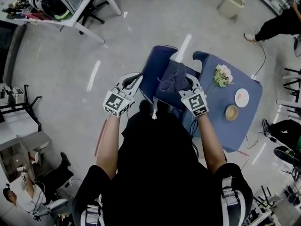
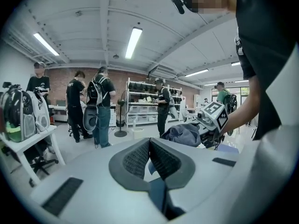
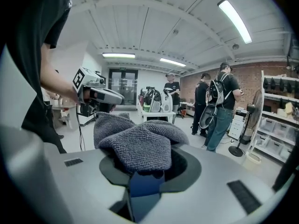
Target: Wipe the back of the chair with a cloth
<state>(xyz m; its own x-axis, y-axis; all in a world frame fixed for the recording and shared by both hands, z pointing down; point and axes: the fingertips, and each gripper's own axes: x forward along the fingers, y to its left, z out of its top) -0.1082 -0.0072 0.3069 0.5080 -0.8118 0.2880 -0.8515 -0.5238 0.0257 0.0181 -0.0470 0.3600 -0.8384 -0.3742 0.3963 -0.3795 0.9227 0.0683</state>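
A blue chair back [image 1: 155,65] stands just in front of me, its top edge toward me. A grey-blue cloth [image 1: 172,77] lies bunched over that top edge, and my right gripper [image 1: 182,83] is shut on it. In the right gripper view the cloth [image 3: 139,144] bulges out over the jaws and hides the pads. My left gripper [image 1: 137,78] hovers at the chair back's left edge, jaws shut with the ribbed pads [image 2: 138,158] meeting at the tips and nothing held. The left gripper view shows the right gripper [image 2: 212,121] with the cloth [image 2: 183,133].
To the right of the chair, a table with a blue cover [image 1: 249,126] carries flowers [image 1: 222,74], a small plate [image 1: 241,97] and a cup [image 1: 231,112]. A bin [image 1: 230,4] stands farther off. A white table [image 1: 70,20] is at the far left. Several people stand around.
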